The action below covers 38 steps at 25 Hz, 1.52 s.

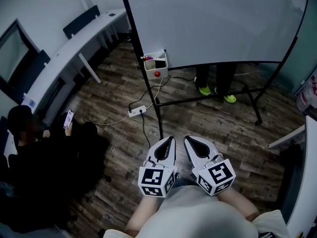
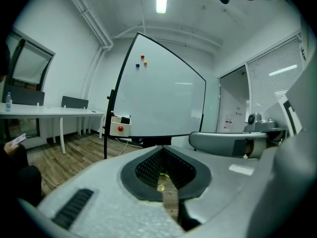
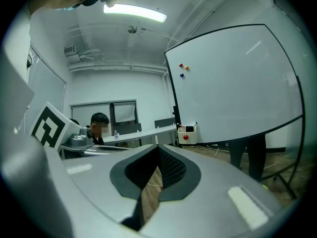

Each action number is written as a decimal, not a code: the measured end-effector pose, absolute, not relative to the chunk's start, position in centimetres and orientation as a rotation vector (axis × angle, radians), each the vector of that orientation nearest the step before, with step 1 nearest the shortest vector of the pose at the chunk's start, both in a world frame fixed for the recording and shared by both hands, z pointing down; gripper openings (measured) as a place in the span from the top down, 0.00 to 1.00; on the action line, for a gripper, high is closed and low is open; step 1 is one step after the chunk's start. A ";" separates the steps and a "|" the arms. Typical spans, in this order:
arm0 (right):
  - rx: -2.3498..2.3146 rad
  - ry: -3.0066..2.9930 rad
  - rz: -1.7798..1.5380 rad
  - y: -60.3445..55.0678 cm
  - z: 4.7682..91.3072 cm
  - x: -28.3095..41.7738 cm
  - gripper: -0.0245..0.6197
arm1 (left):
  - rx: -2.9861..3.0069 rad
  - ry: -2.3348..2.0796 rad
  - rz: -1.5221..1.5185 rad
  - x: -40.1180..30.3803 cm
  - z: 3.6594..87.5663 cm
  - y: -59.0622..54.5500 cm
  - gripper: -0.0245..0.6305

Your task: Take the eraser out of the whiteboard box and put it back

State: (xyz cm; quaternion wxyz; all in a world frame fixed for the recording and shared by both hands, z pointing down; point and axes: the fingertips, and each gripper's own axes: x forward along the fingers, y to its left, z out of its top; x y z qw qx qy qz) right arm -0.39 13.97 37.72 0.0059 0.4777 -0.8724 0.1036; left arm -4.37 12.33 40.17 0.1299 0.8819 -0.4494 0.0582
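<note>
A white whiteboard box [image 1: 154,67] with a red magnet on its front hangs on the left post of the whiteboard [image 1: 213,19]. A dark eraser [image 1: 160,63] stands in it beside some markers. Both grippers are low in the head view, well short of the box and pointing toward it. My left gripper [image 1: 171,139] and right gripper [image 1: 187,139] are side by side, jaws together, holding nothing. The box [image 2: 120,127] shows far off in the left gripper view, past the left gripper [image 2: 166,148]. The right gripper view has the box [image 3: 187,132] beyond the right gripper [image 3: 159,147].
A seated person [image 1: 34,148] holds a phone at the left. White desks [image 1: 74,46] line the left wall. A power strip [image 1: 137,111] and cable lie by the stand's foot. Someone's legs in green shoes [image 1: 217,90] stand behind the board. A desk edge [image 1: 292,138] is at right.
</note>
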 end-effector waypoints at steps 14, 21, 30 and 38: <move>1.538 -2.713 0.318 6.9 37.9 -3.0 0.95 | 2.585 -1.263 0.181 -7.0 40.8 5.3 0.96; 1.560 -2.709 0.325 4.6 37.9 -4.0 0.95 | 2.580 -1.255 0.175 -8.2 41.1 2.8 0.96; 1.591 -2.694 0.337 1.7 37.8 -3.9 0.95 | 2.561 -1.262 0.172 -8.8 41.2 0.1 0.96; 1.578 -2.691 0.279 -1.1 37.6 -3.1 0.95 | 2.547 -1.288 0.164 -8.6 41.4 -2.7 0.96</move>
